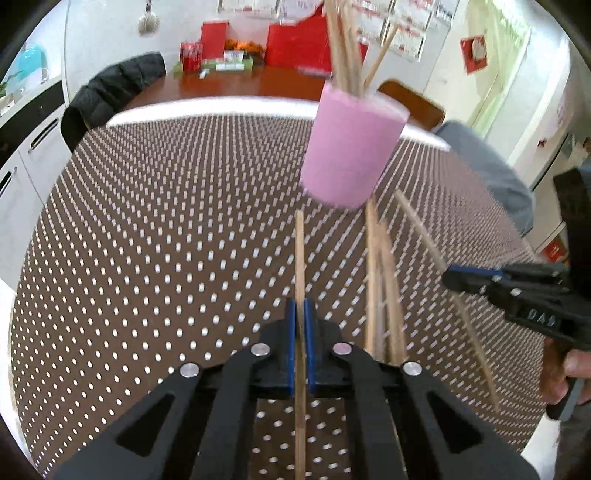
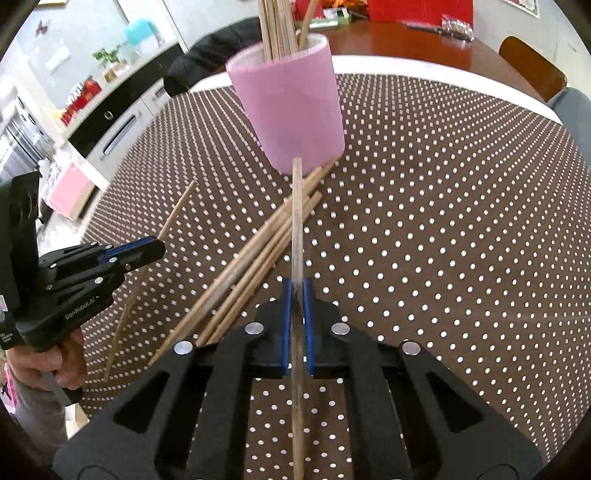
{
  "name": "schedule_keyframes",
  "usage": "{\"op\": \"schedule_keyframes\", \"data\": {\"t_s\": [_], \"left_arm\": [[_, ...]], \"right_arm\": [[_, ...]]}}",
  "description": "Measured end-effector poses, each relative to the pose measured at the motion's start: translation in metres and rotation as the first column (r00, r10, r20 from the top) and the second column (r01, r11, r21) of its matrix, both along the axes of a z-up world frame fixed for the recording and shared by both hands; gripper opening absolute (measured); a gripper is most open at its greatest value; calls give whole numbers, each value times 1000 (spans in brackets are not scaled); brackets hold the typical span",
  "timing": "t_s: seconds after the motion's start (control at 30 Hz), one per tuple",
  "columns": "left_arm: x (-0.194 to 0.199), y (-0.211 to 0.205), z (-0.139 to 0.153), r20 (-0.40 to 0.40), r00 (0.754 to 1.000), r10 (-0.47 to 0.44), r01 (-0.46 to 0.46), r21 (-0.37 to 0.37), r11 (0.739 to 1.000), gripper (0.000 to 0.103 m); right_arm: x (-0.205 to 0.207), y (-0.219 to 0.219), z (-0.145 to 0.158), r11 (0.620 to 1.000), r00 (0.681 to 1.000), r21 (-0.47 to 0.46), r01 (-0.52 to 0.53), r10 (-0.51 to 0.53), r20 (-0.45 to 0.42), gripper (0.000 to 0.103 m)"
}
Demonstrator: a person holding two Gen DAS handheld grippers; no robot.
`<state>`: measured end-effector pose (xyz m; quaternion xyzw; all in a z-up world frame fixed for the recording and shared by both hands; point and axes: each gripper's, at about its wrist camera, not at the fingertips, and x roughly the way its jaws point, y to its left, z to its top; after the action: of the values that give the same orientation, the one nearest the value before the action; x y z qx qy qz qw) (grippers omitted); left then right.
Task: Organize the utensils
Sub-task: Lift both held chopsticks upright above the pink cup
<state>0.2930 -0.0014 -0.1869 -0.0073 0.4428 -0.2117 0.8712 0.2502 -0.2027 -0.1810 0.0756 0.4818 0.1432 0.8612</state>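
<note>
Two grippers, each clamped on one thin wooden chopstick: my left gripper (image 1: 300, 317) pinches its stick (image 1: 300, 258), my right gripper (image 2: 297, 299) pinches another (image 2: 297, 221). Beyond, loose chopsticks (image 2: 258, 254) lie heaped (some blurred) before the pink cylindrical cup (image 2: 291, 107) on the brown dotted tablecloth (image 2: 443, 240).

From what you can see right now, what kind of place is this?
Probably a home dining or kitchen area. A polka-dot tablecloth covers the table, a pink cup holds chopsticks, and cabinets with drawer handles line the wall.
</note>
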Motion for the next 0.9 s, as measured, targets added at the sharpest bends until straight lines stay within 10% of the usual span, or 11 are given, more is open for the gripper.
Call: {"op": "schedule_keyframes", "data": {"t_s": [0.27,0.53,0.63,0.9], "left_arm": [[-7,0,68,221,973,67,-28,-174,984,5],[31,-32,149,440,893,94,13,-233,972,5],[47,-51,174,517,850,103,35,-251,967,5],[98,-76,189,598,782,177,58,-352,934,5]], "right_arm": [[-8,-21,59,993,970,119,-7,-22,242,6],[23,-24,137,985,858,170,4,-91,505,6],[49,-17,172,984,769,175,19,-126,627,6],[88,-26,188,971,667,229,75,-219,712,6]]}}
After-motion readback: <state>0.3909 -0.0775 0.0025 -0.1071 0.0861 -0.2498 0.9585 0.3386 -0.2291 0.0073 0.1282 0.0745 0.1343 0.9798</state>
